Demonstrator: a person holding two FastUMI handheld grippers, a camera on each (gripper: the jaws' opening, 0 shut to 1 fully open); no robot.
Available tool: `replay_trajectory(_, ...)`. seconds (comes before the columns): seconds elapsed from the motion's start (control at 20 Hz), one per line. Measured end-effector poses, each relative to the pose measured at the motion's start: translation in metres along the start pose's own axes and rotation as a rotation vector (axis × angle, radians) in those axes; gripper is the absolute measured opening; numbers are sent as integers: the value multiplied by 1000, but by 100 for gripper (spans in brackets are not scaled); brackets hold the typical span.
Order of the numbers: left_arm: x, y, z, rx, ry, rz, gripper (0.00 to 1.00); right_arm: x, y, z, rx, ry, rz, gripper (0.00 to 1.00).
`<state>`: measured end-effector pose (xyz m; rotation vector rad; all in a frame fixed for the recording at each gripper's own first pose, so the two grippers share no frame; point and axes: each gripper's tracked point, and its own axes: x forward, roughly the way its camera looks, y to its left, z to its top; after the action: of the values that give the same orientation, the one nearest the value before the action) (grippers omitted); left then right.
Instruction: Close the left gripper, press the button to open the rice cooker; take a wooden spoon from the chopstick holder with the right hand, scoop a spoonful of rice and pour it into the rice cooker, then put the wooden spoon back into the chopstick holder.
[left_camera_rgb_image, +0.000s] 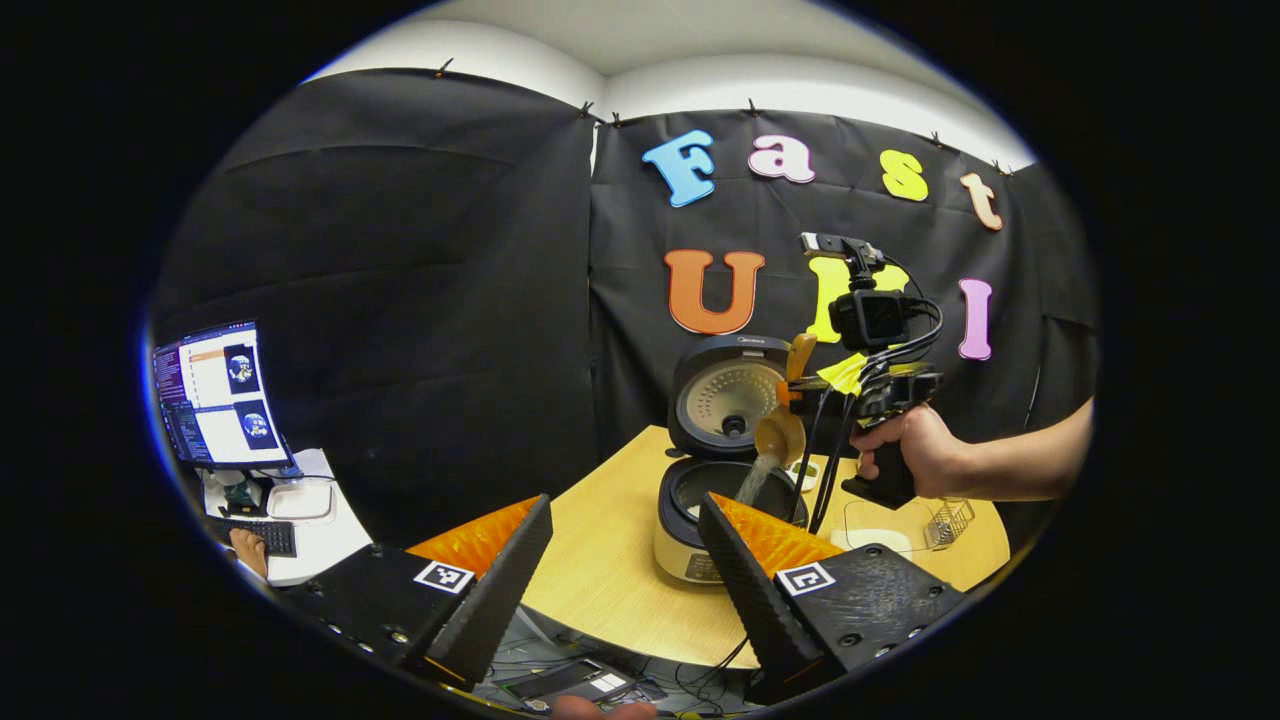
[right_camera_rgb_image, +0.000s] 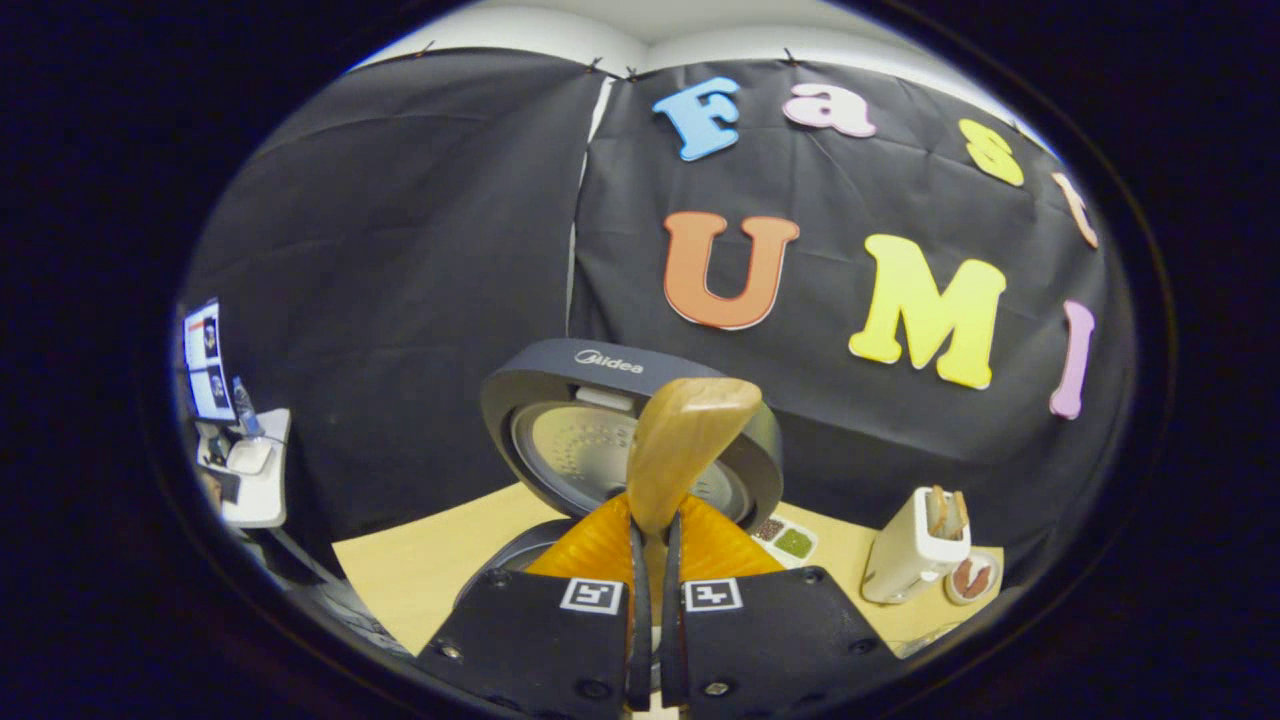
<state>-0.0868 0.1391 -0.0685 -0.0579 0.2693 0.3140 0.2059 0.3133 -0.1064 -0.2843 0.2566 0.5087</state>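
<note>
Rice (left_camera_rgb_image: 752, 480) streams off the wooden spoon (left_camera_rgb_image: 780, 432) into the open rice cooker (left_camera_rgb_image: 705, 520) in the left gripper view, so I judge the pouring step is in hand, with my left gripper (left_camera_rgb_image: 625, 560) spread wide, holding nothing, back from the table (left_camera_rgb_image: 600, 570). From the right gripper view, my right gripper (right_camera_rgb_image: 652, 560) is clamped narrow on the spoon's handle before the raised lid (right_camera_rgb_image: 540, 400). Next I must carry it right to the chopstick holder (right_camera_rgb_image: 915, 550) and drop it in upright.

Left hand-held gripper (left_camera_rgb_image: 625, 560) had black screwed plates with square black-and-white markers, right hand-held gripper (left_camera_rgb_image: 800, 400) carried a black camera, looping black cables, bare forearm (left_camera_rgb_image: 1020, 465)
</note>
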Motion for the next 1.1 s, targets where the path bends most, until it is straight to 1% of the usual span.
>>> replay_trajectory(0.25, -6, 8, 0, -9, -10, 7, 95, -3, 5, 1, -113, -37, -15, 9)
replay_trajectory(0.45, -5, 2, 5, -8, -11, -2, 95, -8, 0, 4, -63, -46, -13, 10)
replay_trajectory(0.6, -7, -6, 7, -8, -11, -25, 95, -18, -7, 9, 7, -44, -11, 9)
replay_trajectory(0.7, -10, -16, 8, -8, -12, -53, 95, -33, -13, 12, 72, -50, -2, 9)
replay_trajectory(0.8, -13, -25, 9, -1, -15, -81, 95, -50, -20, 14, 167, -62, 16, 9)
replay_trajectory(0.9, -14, -34, 8, 14, -13, -102, 95, -66, -36, 12, 258, -58, 26, 9)
replay_trajectory(1.1, -16, -67, 9, 36, -25, -167, 95, -103, -78, -3, 426, -31, 1, 9)
